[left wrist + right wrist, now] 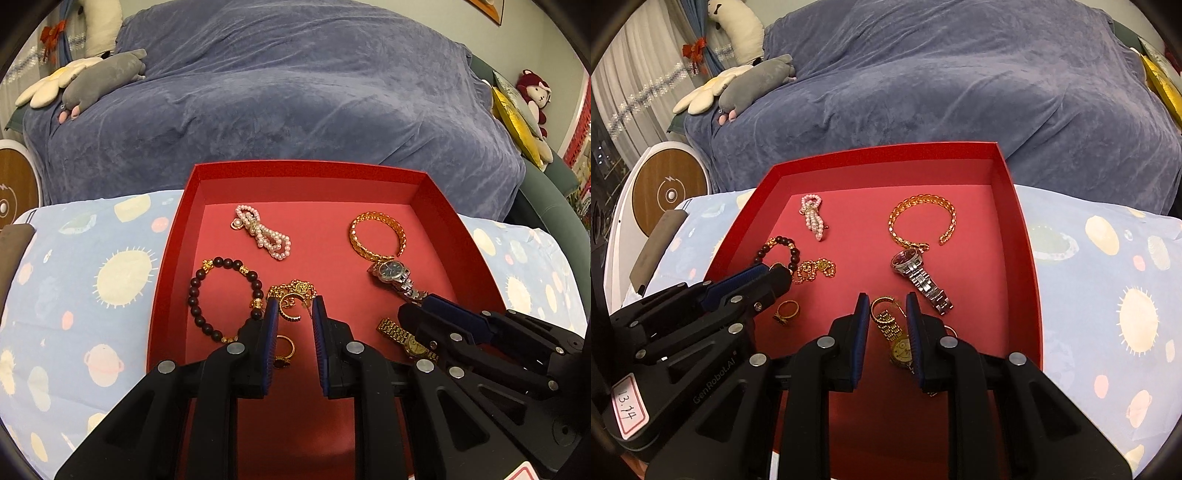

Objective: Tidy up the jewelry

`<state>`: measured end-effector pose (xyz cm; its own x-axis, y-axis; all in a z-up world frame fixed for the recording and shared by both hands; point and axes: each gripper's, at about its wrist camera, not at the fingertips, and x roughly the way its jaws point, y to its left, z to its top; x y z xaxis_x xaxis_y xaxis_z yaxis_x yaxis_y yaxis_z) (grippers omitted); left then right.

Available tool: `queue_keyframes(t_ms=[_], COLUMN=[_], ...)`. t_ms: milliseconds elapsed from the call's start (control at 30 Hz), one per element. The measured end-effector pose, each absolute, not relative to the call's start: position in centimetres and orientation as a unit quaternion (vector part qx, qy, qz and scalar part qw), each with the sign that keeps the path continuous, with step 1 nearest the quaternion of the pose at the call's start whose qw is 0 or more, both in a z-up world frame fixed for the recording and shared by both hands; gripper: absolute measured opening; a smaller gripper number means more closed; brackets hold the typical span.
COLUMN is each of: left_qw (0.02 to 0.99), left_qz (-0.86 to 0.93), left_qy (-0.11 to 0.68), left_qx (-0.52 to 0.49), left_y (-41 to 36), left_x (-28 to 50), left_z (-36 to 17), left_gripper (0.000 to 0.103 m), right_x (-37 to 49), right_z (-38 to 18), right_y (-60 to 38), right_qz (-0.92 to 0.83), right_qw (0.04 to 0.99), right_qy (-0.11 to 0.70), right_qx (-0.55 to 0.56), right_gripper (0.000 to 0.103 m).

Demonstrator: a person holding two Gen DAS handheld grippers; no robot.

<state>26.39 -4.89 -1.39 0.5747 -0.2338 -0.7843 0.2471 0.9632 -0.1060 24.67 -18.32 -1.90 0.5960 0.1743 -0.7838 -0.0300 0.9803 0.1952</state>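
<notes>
Several pieces of jewelry lie loose on the floor of a red box (173, 236) that fills the middle of both views: a pearl bracelet (263, 231) and a gold cuff (376, 234) toward the top, a silver watch (393, 275) just below the cuff, a dark bead bracelet (221, 299) at left, a gold chain (291, 291) beside it, a gold ring (284, 350) lower down, and a gold watch (895, 332) at lower right. The left gripper (295, 314) hangs over the chain and ring, its jaws set a little apart with nothing pinched between them. The right gripper (886, 310) hangs over the gold watch; its jaws look narrowly parted yet near their tightest, and they hold nothing. The box rests on a planet-print bedsheet (74, 280), with a blue velvet cover (295, 92) behind. Sorting seems barely begun; next, each pair of jaws should likely widen, then drop onto one piece.
</notes>
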Motion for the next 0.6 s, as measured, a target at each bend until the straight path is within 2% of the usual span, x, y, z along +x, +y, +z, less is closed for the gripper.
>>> queue_keyframes(t_ms=[200,233,300,600], left_qw=[0.886,0.887,0.890,0.899], left_qz=[-0.133,-0.132,-0.124,-0.109], left_qy=[0.444,0.442,0.439,0.424], left_qx=[0.015,0.019,0.020,0.006], left_y=[-5.1,-5.2,-5.0,-3.4], left_x=[26.7,26.7,26.6,25.0], left_z=[-2.2,-2.1,-1.8,2.0], left_gripper=[0.020,0.023,0.039,0.040], right_x=[25.0,25.0,24.8,21.7], right_z=[-2.4,-2.3,-1.9,1.9], right_y=[-18.5,-18.6,-18.8,-20.1], right_qz=[0.052,0.050,0.045,0.042], right_qw=[0.891,0.892,0.896,0.907], right_qy=[0.445,0.442,0.435,0.412], right_qx=[0.076,0.076,0.073,0.078], right_gripper=[0.020,0.021,0.021,0.022])
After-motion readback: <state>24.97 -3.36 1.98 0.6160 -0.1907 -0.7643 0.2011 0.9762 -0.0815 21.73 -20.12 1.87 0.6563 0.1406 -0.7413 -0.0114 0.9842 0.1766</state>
